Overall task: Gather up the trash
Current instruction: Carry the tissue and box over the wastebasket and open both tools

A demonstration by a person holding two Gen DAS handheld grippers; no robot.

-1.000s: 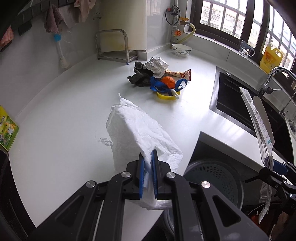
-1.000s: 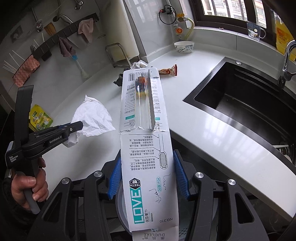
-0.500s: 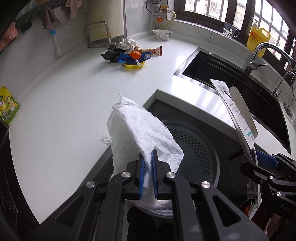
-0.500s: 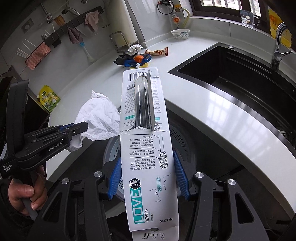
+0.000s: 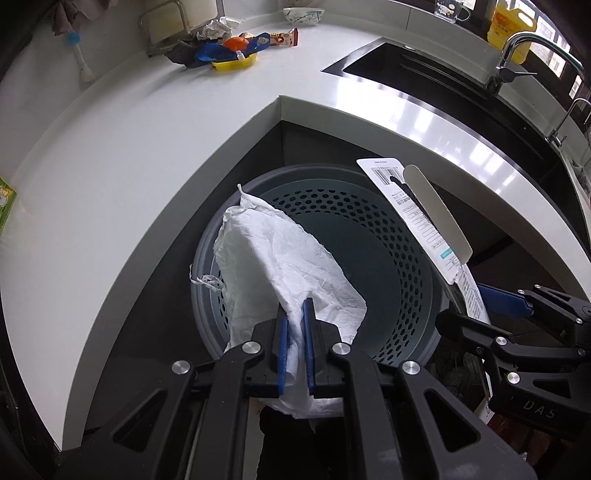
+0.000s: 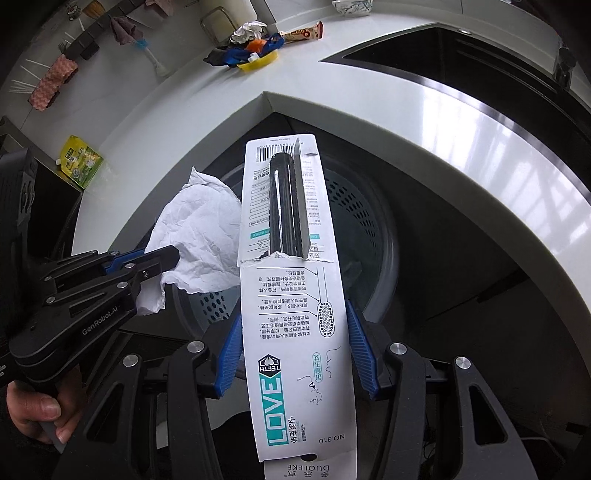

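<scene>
My left gripper (image 5: 295, 308) is shut on a crumpled white tissue (image 5: 280, 258), which hangs over the near-left rim of a round grey perforated bin (image 5: 391, 240) tucked in the counter's inner corner. My right gripper (image 6: 293, 317) is shut on the edges of a long torn toothbrush package (image 6: 288, 236) with the word LOVE on it. The package sticks out forward over the bin (image 6: 364, 221). In the right wrist view the left gripper (image 6: 162, 258) and tissue (image 6: 199, 236) sit to the left, held by a hand (image 6: 33, 410). The left wrist view shows the right gripper (image 5: 476, 314) and the package (image 5: 417, 214) at right.
The white counter (image 5: 147, 147) wraps around the bin. A trash pile (image 5: 229, 51) lies at its far end near a bowl (image 5: 303, 14). A black sink (image 5: 424, 81) with a faucet (image 5: 517, 48) is at right. A green-yellow packet (image 6: 79, 160) lies on the left counter.
Both grippers have come down and away from above the counter to over the bin's opening. The tissue and the package have stayed gripped throughout.
</scene>
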